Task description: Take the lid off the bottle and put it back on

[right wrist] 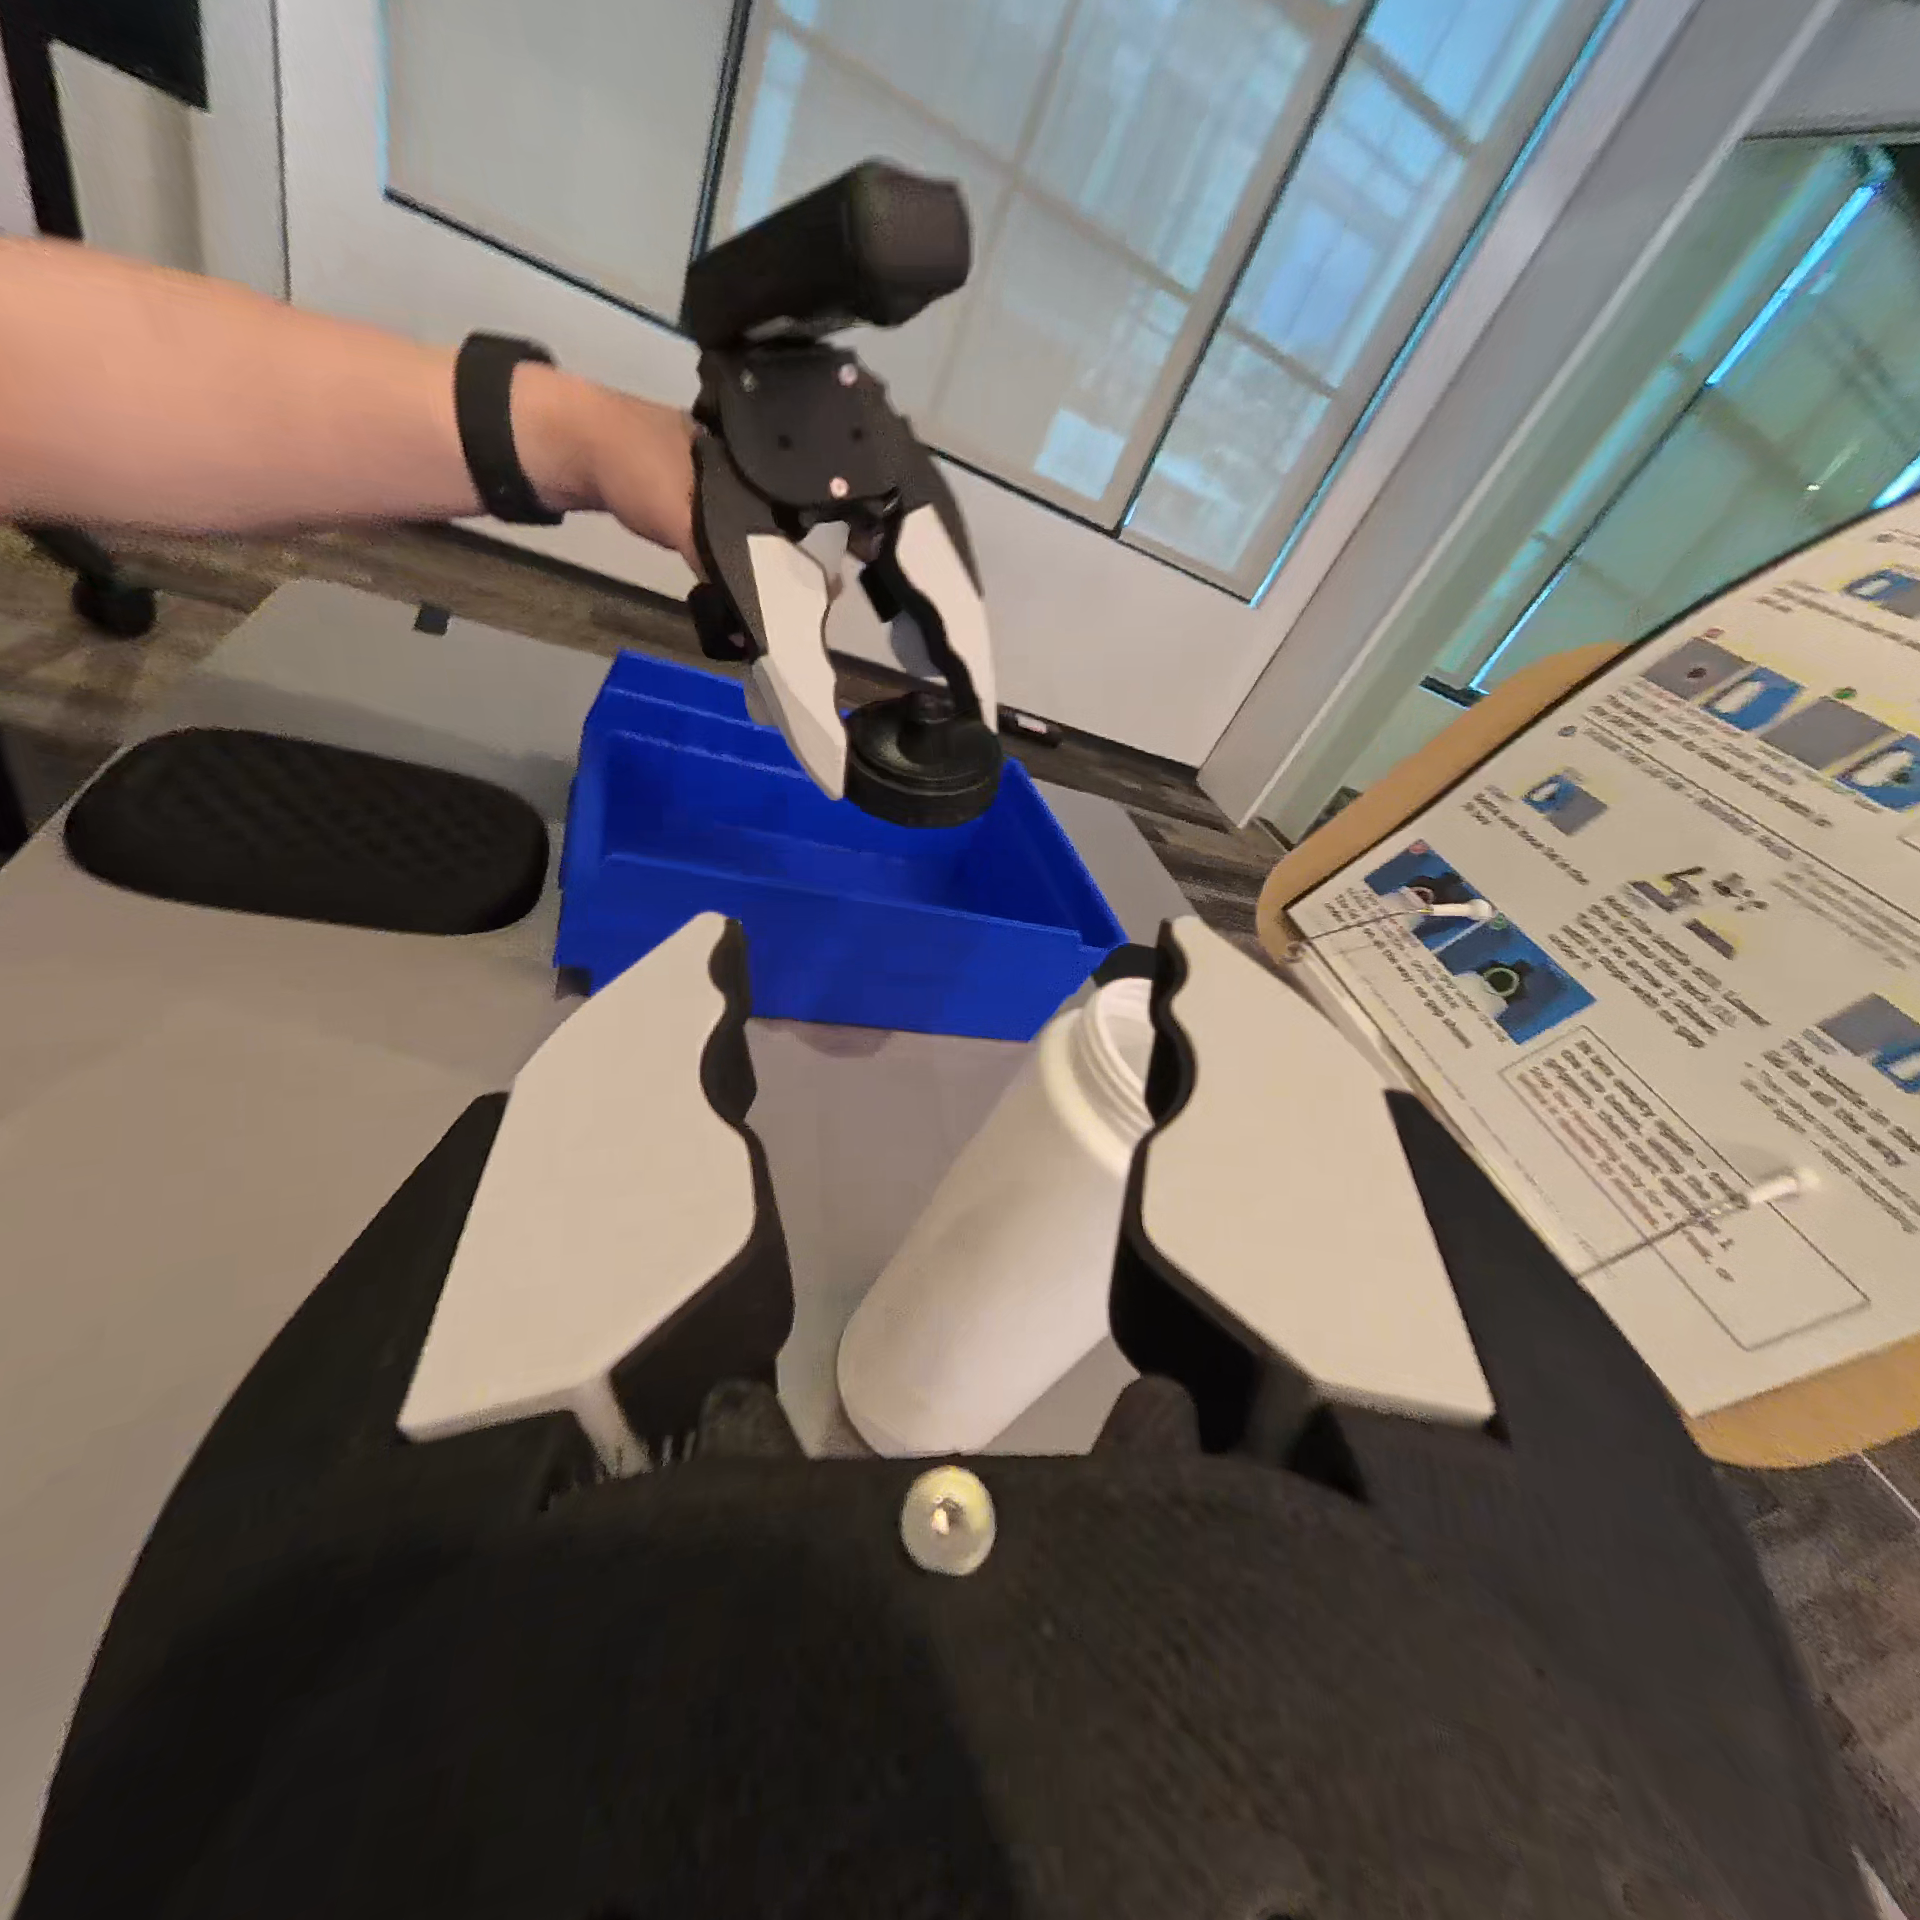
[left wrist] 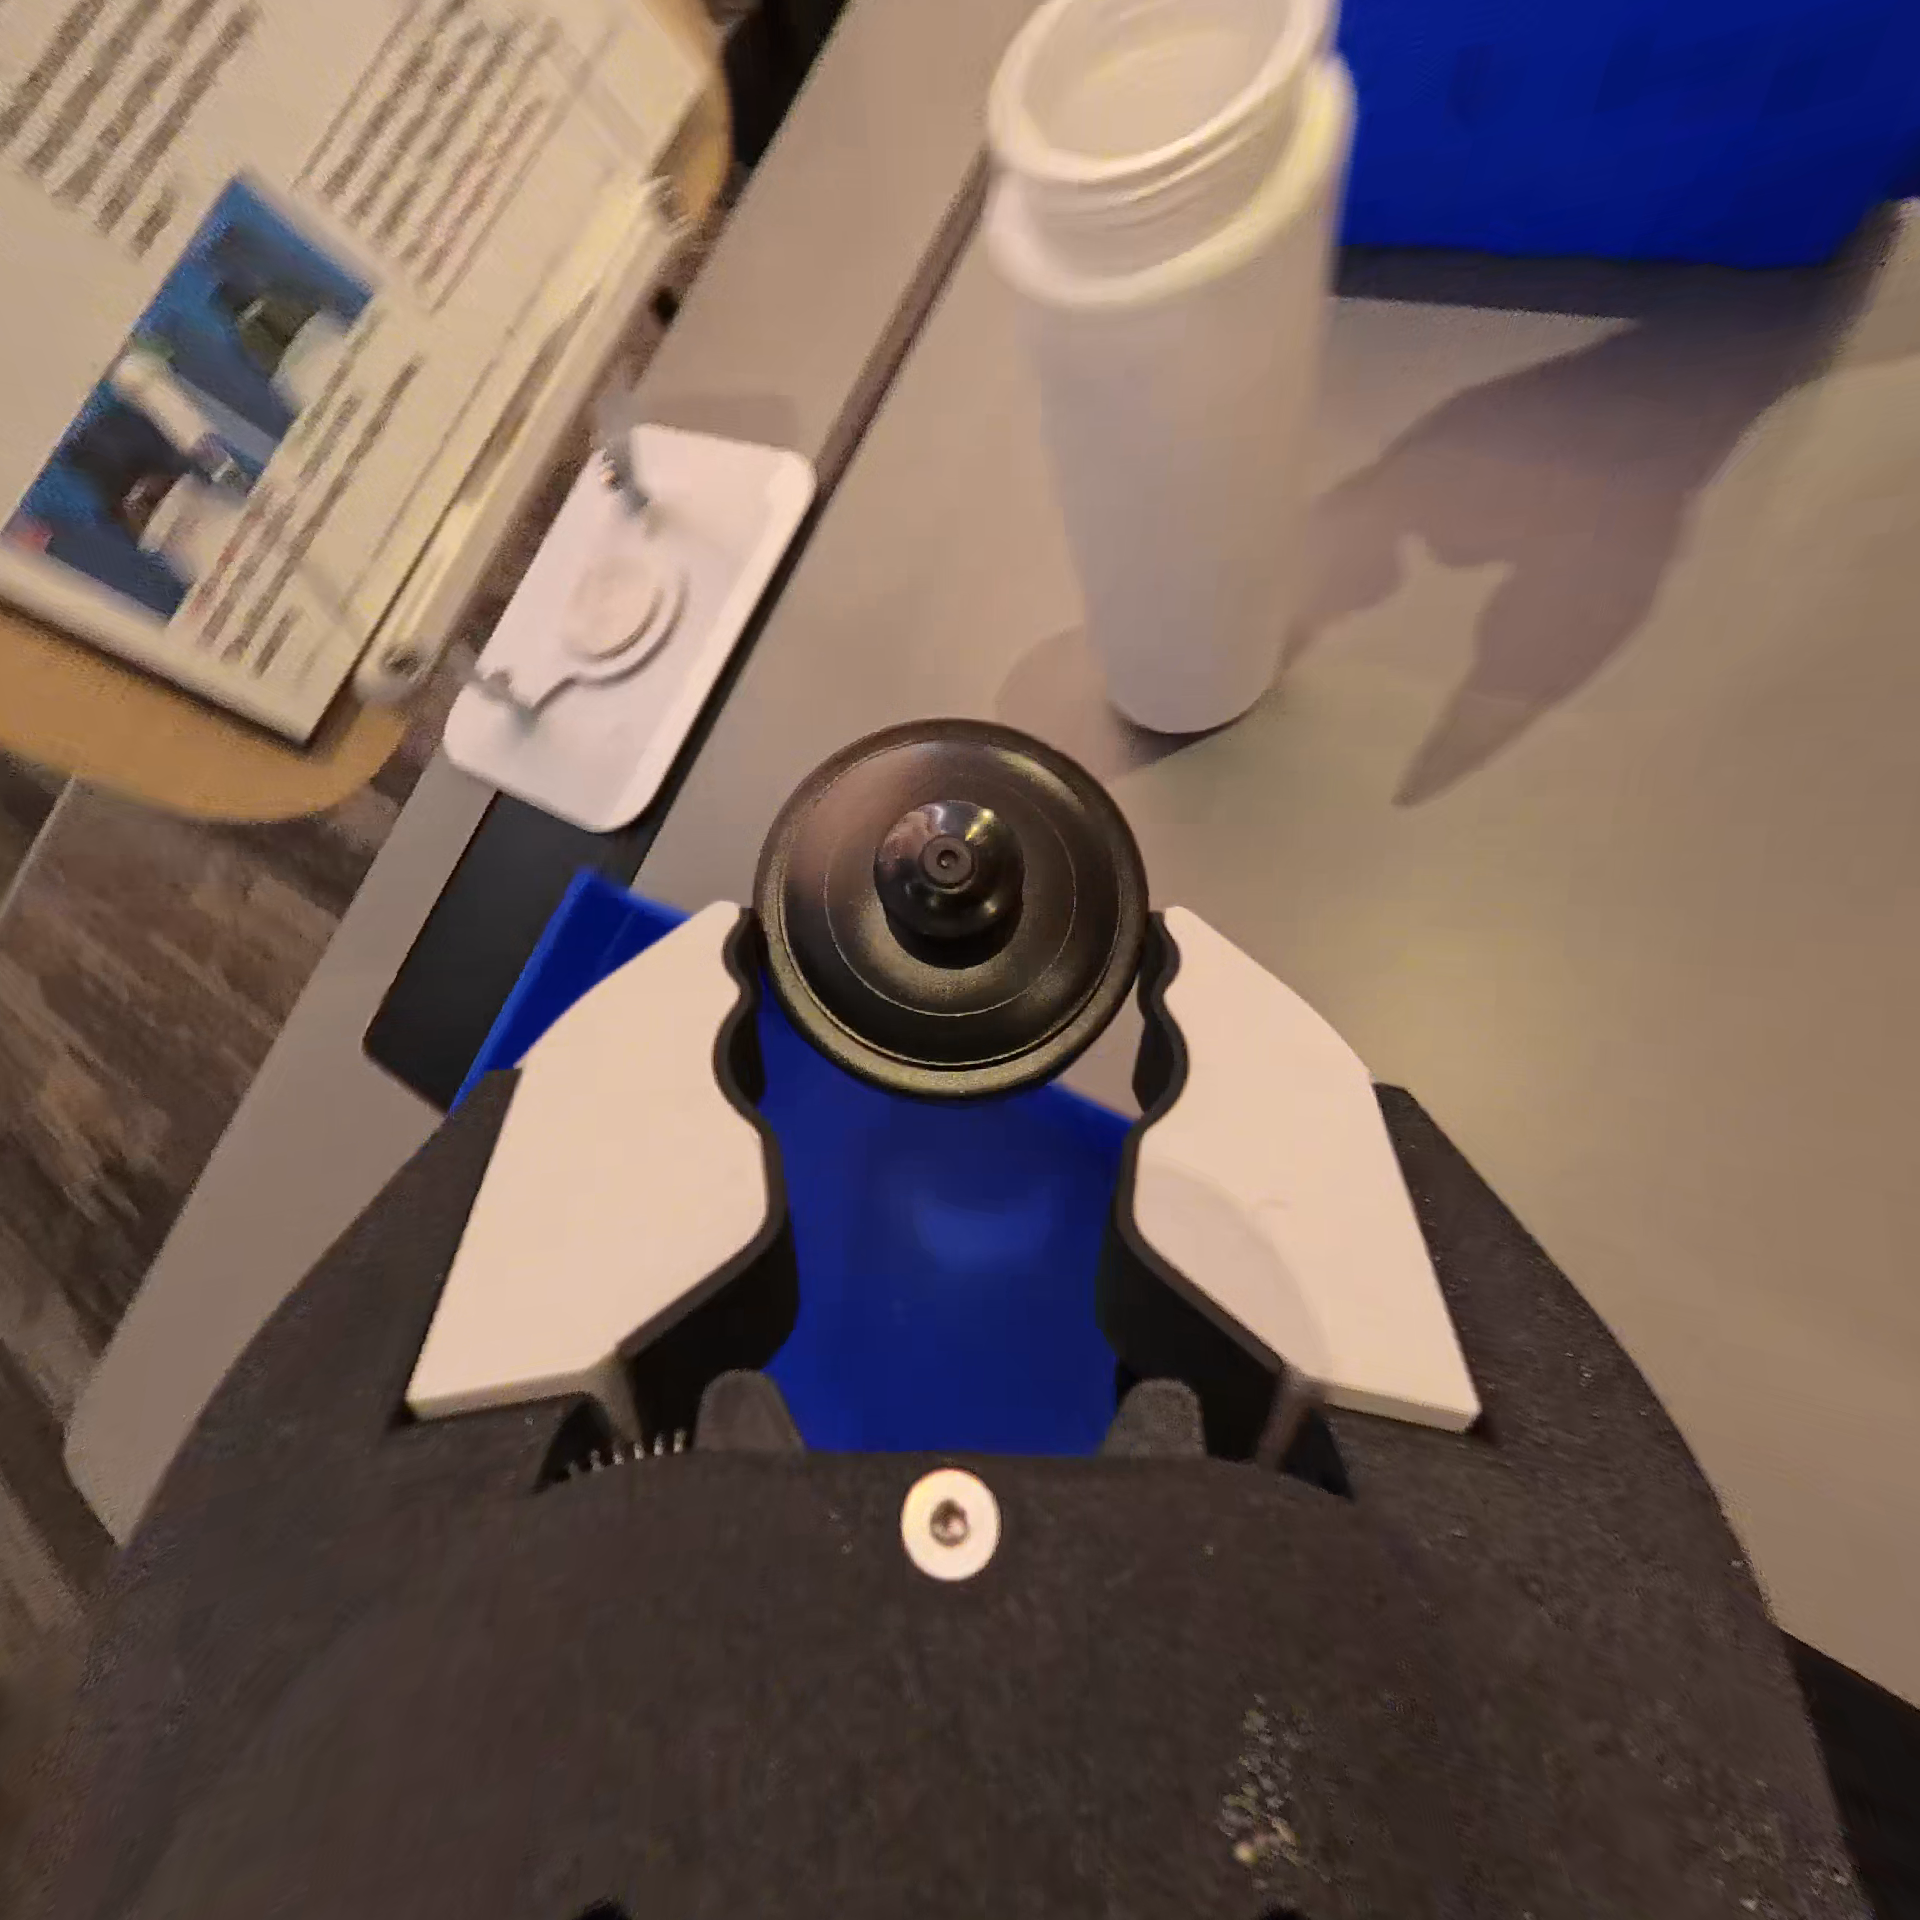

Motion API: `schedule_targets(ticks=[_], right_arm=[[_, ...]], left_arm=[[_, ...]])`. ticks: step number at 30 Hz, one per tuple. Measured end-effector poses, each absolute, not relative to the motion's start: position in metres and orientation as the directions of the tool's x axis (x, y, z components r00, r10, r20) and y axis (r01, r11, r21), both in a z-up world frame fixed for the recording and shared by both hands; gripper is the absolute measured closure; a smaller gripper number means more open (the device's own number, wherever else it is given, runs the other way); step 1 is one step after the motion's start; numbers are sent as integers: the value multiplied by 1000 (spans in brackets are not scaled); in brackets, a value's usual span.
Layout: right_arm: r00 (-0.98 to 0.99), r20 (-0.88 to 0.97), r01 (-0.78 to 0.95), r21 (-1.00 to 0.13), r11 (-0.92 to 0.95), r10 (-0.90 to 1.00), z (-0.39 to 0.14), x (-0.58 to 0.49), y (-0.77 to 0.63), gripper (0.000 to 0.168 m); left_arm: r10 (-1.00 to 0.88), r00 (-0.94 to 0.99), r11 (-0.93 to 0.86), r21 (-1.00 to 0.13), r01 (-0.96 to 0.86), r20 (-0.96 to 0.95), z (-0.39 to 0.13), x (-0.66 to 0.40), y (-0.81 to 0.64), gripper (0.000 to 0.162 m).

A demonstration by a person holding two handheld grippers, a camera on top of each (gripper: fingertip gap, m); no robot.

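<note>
Our left gripper (left wrist: 948, 925) is squeezing the black lid (left wrist: 951, 904), one finger on each side of its rim. The lid is round with a small knob on top. In the left wrist view we see it from above, with a blue bin (left wrist: 935, 1247) under it. The right wrist view shows more: the left gripper (right wrist: 914, 748) holds the lid (right wrist: 923, 767) up in the air over the blue bin (right wrist: 831, 894), and a person's hand (right wrist: 613, 468) with a black wristband (right wrist: 499, 426) holds that gripper.

Our right gripper (right wrist: 940, 997) has its fingers wide apart and holds nothing. The white bottle (right wrist: 997, 1226) sits between them, close to the right finger. We cannot tell if it touches that finger.

The bottle's mouth is open. In the left wrist view the bottle (left wrist: 1164, 395) stands on the grey table (left wrist: 1455, 987), well apart from the lid, and we can look down into it.

Only the right wrist view shows a black pad (right wrist: 301, 831) left of the bin. Both views show a board with paper sheets (right wrist: 1662, 987) at the table's edge.
</note>
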State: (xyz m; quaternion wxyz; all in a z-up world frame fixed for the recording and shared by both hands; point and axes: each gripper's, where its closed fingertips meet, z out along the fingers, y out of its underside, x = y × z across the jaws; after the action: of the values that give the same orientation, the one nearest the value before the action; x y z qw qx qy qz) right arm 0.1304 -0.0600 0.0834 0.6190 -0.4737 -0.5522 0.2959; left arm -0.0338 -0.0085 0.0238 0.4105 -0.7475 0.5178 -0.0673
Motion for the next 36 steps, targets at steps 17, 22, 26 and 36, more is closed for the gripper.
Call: schedule_targets(ticks=[17, 22, 26, 36], right_arm=[[-18, 371, 300, -884, 359, 928, 38, 114, -84, 97], [-50, 380, 313, -872, 376, 924, 30, 110, -88, 97], [-75, 374, 333, -865, 376, 925, 23, 107, -91, 100], [-99, 368, 352, -856, 379, 924, 17, 106, -94, 100]], left_arm=[[-940, 96, 154, -657, -738, -329, 16, 107, -78, 92], [-946, 66, 172, -662, -730, -318, 18, 115, -87, 92], [-957, 53, 164, -685, -710, -284, 20, 118, -95, 92], [-956, 52, 163, -674, -720, -288, 15, 113, -97, 91]])
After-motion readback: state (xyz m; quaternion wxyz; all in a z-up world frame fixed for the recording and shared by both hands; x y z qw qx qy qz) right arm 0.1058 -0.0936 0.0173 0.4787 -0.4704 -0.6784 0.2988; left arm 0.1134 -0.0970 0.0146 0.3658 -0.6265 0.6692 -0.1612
